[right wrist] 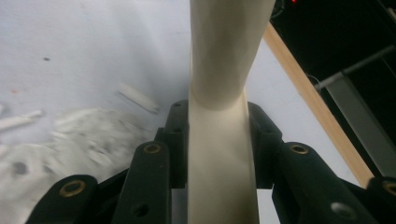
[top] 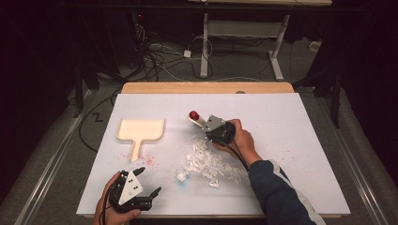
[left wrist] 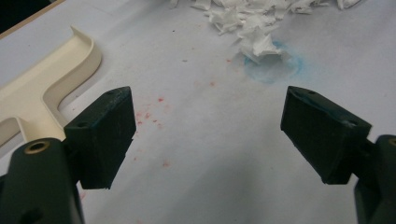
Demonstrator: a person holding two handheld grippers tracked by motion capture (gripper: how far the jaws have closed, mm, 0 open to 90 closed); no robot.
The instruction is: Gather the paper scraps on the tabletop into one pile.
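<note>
A cream-handled tool (top: pixel 199 120) with a red knob (top: pixel 193 115) at its far end lies low over the middle of the white table, and my right gripper (top: pixel 210 127) is shut on its handle. In the right gripper view the cream handle (right wrist: pixel 224 60) runs up between the closed jaws. A heap of white paper scraps (top: pixel 206 161) lies just in front of that gripper. A cream dustpan (top: pixel 141 130) lies flat at the left. My left gripper (top: pixel 149 181) rests open near the front left edge, holding nothing. Its open jaws (left wrist: pixel 208 121) face the scraps (left wrist: pixel 252 18).
A blue stain (top: pixel 182 183) marks the cover by the nearest scraps, and red specks (top: pixel 149 159) dot it by the dustpan handle. The wooden table edge (top: pixel 206 87) runs along the far side. Beyond it are cables and a desk frame (top: pixel 244 28) on the floor.
</note>
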